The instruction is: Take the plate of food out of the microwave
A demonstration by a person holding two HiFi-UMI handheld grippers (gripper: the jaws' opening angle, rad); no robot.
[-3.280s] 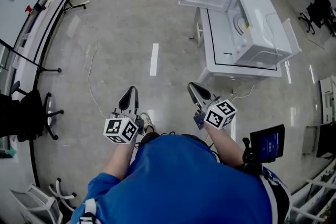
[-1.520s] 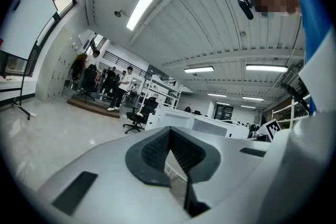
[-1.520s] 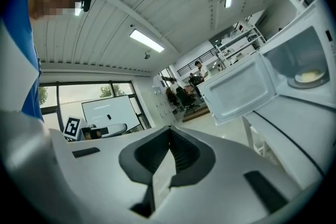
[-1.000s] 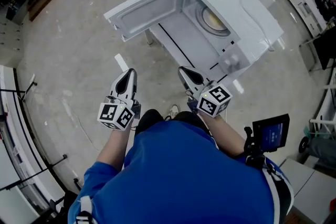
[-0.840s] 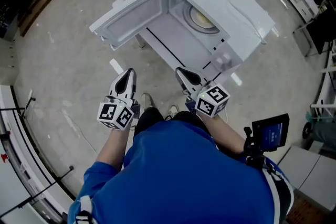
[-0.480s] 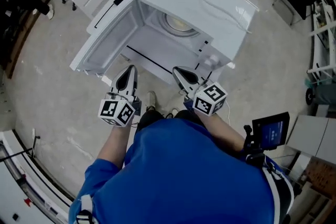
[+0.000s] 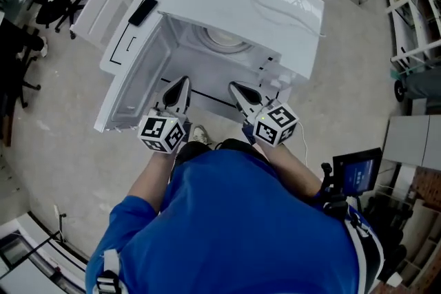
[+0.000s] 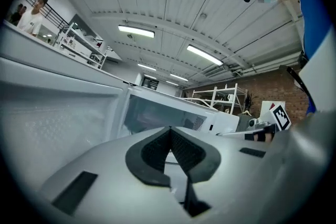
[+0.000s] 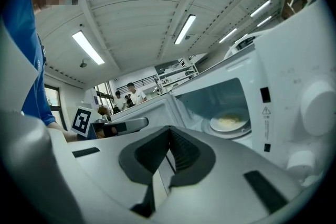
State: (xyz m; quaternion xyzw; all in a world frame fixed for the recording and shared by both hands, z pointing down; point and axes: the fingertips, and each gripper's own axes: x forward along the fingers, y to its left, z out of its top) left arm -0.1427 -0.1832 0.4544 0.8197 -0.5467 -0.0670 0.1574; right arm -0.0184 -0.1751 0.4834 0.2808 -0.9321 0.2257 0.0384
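On the left the white microwave door point(image 7: 129, 89) hangs wide, and the left tool point(image 7: 179, 87), pinched closed on nothing, is near it and could bump it. The right tool point(image 7: 241, 93) is closed and empty too; I think both must spread apart first, or they will only push the round white plate point(image 9: 229, 123). That plate, with pale yellow food on it, sits deep inside the white box microwave point(image 7: 255, 3), and a grab on one edge could tip it and spill.

Bright ceiling strip lights point(image 9: 185, 29), sharp frames, fisheye bending, dark vignetted corners
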